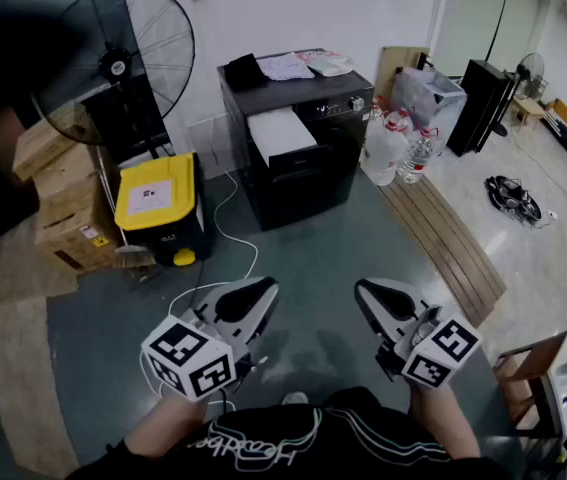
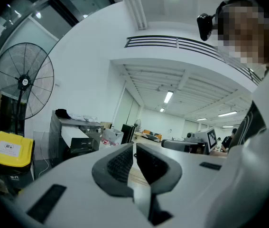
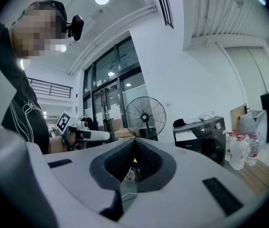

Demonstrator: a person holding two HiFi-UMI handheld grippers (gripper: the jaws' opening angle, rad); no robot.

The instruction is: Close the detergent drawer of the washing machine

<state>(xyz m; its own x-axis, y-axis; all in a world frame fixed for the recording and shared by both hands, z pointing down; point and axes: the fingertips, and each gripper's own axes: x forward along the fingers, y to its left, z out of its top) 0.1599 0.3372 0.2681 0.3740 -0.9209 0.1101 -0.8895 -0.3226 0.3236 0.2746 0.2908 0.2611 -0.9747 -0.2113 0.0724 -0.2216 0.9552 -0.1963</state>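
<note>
head view — grey floor [image 1: 323, 258], washing machine [image 1: 308, 158] by white wall [image 1: 263, 8]

White left gripper [image 1: 263, 290] and right gripper [image 1: 363, 290] carry black-and-white marker cubes [image 1: 191, 358] [image 1: 441, 353].

Matt black washing machine [image 1: 303, 158] on smooth, faintly glossy floor [image 1: 323, 258]; brown cardboard boxes [image 1: 73, 208] left, slatted wood planks [image 1: 443, 238] right.

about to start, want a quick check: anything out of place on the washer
Yes: the white drawer sticks out from the upper left of the washer front, pulled open rather than flush with the panel. Loose papers and a dark cloth also lie on its top. No spill or damage shows.
</note>
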